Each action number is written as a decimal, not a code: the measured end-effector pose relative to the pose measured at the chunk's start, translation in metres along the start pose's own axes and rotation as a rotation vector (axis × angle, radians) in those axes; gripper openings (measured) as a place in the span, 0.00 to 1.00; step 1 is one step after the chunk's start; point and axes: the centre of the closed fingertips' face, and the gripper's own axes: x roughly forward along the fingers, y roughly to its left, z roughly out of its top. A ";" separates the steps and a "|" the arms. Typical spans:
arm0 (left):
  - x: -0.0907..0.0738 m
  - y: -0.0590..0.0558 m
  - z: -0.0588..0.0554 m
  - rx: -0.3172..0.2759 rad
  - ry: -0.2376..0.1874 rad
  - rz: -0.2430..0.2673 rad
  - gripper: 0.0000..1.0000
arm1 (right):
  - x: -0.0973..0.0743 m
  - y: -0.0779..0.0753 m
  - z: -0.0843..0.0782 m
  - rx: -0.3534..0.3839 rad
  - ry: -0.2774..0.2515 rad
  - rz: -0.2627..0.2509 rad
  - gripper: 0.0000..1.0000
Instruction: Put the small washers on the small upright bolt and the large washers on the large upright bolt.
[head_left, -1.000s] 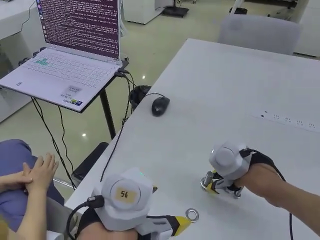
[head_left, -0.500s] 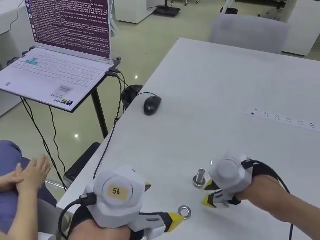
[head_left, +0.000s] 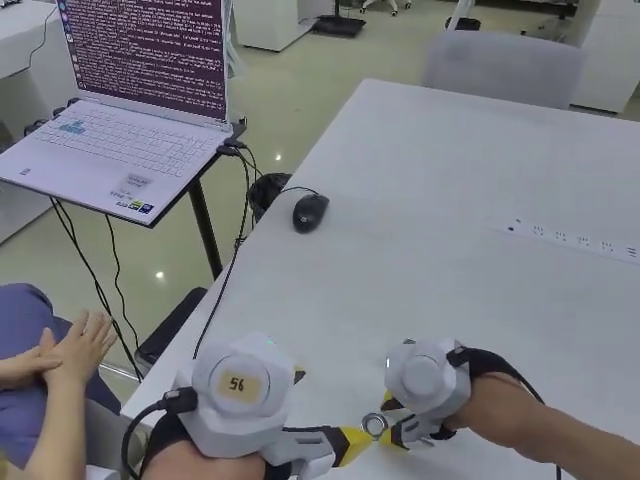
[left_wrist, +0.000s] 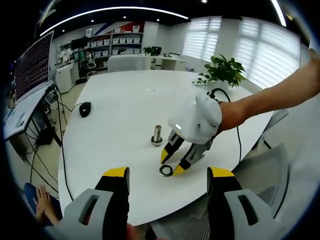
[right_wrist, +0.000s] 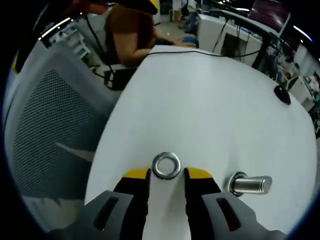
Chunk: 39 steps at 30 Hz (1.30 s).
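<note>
At near edge of white table (head_left: 450, 180): silver metal ring washer (right_wrist: 166, 165) lying flat. Yellow-tipped right gripper (right_wrist: 167, 175) has jaws apart, tips at washer. Left gripper (left_wrist: 168, 173) spread wide, empty. Upright steel bolt (left_wrist: 157, 135) nearby.

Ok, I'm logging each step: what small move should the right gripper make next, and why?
Probably close the right gripper on the flat silver metal washer: its jaws stand open either side of its near edge on the white table, and the upright silver bolt stands close by.

The yellow label (head_left: 237, 384) on the left gripper (head_left: 352, 447) reads 56
</note>
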 end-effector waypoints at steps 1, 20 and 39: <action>0.000 0.000 0.000 0.000 0.000 0.000 0.62 | 0.000 0.001 0.001 -0.005 0.007 0.012 0.29; -0.001 0.002 0.002 0.000 -0.005 0.007 0.62 | -0.002 -0.001 0.003 0.040 -0.019 -0.009 0.23; 0.002 -0.003 0.005 0.011 -0.006 -0.009 0.62 | -0.095 -0.056 0.003 0.131 -0.136 -0.288 0.23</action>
